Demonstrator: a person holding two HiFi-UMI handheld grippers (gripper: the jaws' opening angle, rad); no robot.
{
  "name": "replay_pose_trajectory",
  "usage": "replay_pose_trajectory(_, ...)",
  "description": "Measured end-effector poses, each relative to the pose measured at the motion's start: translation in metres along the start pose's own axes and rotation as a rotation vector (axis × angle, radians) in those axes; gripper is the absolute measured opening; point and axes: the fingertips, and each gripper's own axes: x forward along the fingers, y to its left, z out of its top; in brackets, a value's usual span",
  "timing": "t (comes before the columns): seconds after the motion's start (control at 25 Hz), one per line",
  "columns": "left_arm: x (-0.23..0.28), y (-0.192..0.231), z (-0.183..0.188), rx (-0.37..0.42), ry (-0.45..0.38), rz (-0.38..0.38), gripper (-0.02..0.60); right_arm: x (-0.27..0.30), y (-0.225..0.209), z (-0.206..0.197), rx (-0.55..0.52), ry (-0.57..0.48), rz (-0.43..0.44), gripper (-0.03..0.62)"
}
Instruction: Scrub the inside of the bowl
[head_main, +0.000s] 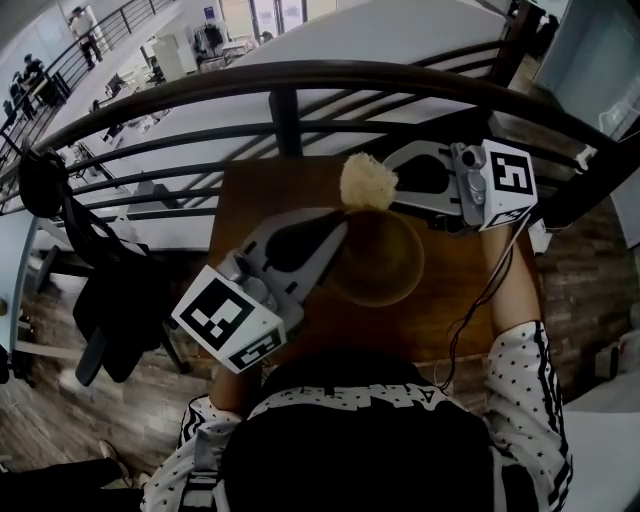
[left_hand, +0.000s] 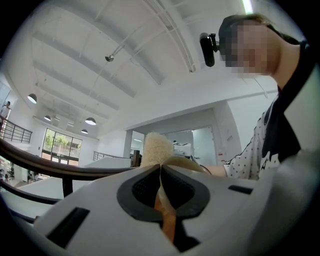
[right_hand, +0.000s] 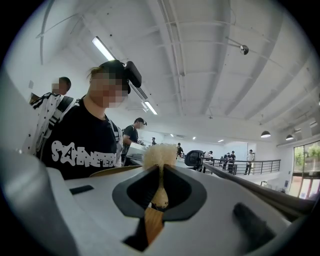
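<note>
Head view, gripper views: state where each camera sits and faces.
Head view: on the person's head, steeply down at the bowl; left gripper, right gripper, sleeves show.
Left gripper view: on that gripper, along jaws shut on the bowl rim; sleeve shows.
Right gripper view: on that gripper, past the gripped scrubber toward the person's chest.
Both gripper views share the scrubber.

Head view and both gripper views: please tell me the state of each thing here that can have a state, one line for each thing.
bowl: open side up on the table, rim gripped.
left gripper: shut on the bowl's near-left rim.
right gripper: shut on the brush's handle.
brush: held, its fluffy head at the bowl's far rim, not down inside.
</note>
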Motion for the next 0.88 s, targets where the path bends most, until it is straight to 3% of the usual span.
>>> replay_pose_trajectory(0.32,-0.004,0.01,0.0,-0.017,-0.023,0.018,0.021,-0.006,-0.001,-0.004,0.015,-0.003,-0.023,0.04)
replay_pose_trajectory(0.88,-0.019,0.03,0.014,-0.078,-0.107,0.088,0.021,-0.014,0.001,-0.006,0.067,-0.103,-0.095,0.04)
